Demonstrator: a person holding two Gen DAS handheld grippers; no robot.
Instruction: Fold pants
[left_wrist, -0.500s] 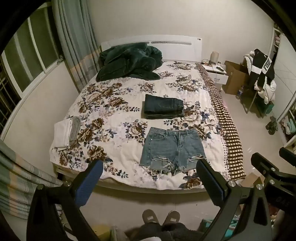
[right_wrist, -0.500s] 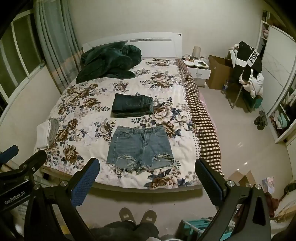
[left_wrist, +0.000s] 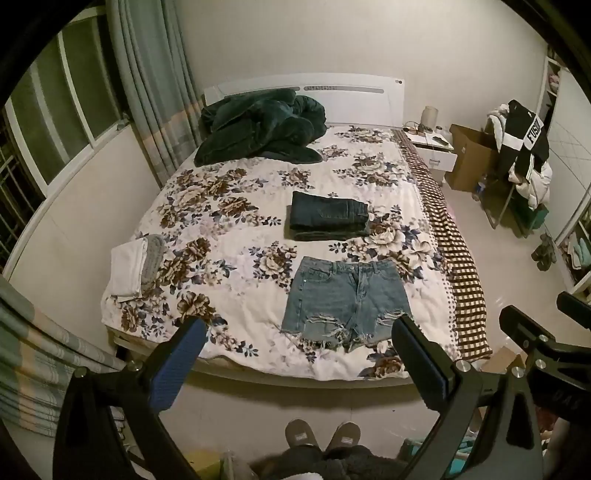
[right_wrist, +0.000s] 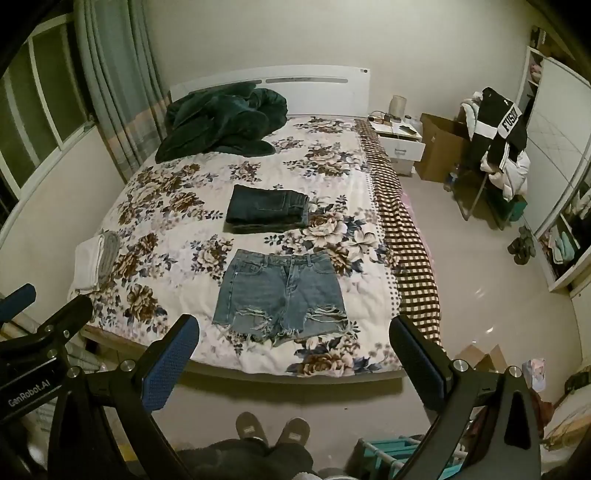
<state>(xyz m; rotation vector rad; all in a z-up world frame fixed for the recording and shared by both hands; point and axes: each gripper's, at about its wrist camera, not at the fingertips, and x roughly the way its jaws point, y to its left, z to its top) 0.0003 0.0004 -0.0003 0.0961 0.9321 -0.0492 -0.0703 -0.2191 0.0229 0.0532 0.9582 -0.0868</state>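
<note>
Light blue denim shorts (left_wrist: 347, 299) lie flat and unfolded near the foot of the floral bed (left_wrist: 229, 221), frayed hems toward me; they also show in the right wrist view (right_wrist: 280, 295). Behind them lies a folded pair of dark jeans (left_wrist: 327, 216) (right_wrist: 267, 208). My left gripper (left_wrist: 295, 350) is open and empty, held high in front of the bed's foot. My right gripper (right_wrist: 293, 349) is open and empty too, at much the same height. Both are well short of the shorts.
A dark green blanket (left_wrist: 258, 129) is heaped at the headboard. Folded white and grey cloths (left_wrist: 135, 266) lie at the bed's left edge. A nightstand (left_wrist: 434, 147), a cardboard box (left_wrist: 469, 158) and a clothes-laden chair (left_wrist: 524, 155) stand on the right. My slippered feet (left_wrist: 321, 443) are below.
Both views have shifted very slightly; the bed sits a touch higher and closer in frame. Nothing on the bed has moved, and both grippers stay open.
</note>
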